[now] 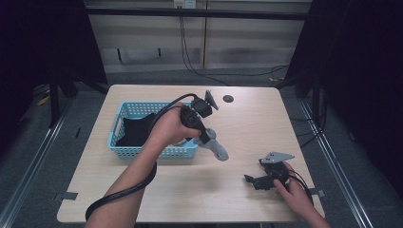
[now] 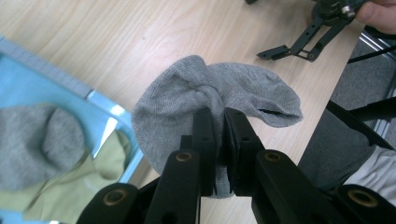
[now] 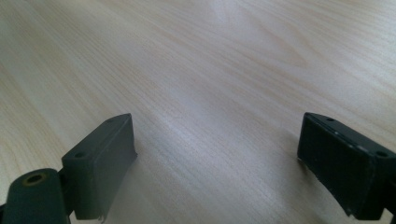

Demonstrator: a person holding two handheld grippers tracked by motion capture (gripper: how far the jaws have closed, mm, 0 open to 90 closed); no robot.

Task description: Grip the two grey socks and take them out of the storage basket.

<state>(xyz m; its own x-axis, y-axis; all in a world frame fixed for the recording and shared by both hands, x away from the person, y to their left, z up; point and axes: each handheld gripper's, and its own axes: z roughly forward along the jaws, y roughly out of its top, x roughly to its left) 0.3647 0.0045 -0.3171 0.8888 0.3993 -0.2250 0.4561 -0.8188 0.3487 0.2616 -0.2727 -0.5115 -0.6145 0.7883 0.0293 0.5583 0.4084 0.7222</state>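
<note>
Nearest to me in the high view, my right gripper point(image 1: 252, 180) rests on the table point(image 1: 237, 199) close to its front right corner, the hand behind it. Its jaws stand wide apart with nothing between them; in the right gripper view I see bare wood grain between the two black pads.

Farther in, toward the middle of the table, my left gripper point(image 1: 205, 138) is held above the surface, pointing down and to the right. Its jaws are pinched tight on a grey sock point(image 1: 216, 148), which hangs from them just off the front right corner of the blue basket point(image 1: 124, 151). In the left gripper view the grey sock point(image 2: 219, 100) bunches where the pads clamp it, and its open cuff droops to the right over the wood.

Beyond that, the blue basket sits toward the left edge of the table, with dark cloth point(image 1: 135, 130) inside. From the left gripper view I make out another grey sock point(image 2: 39, 142) and a yellow-green piece point(image 2: 79, 186) in it. At the far edge, a small dark round spot point(image 1: 228, 99) marks the table.
</note>
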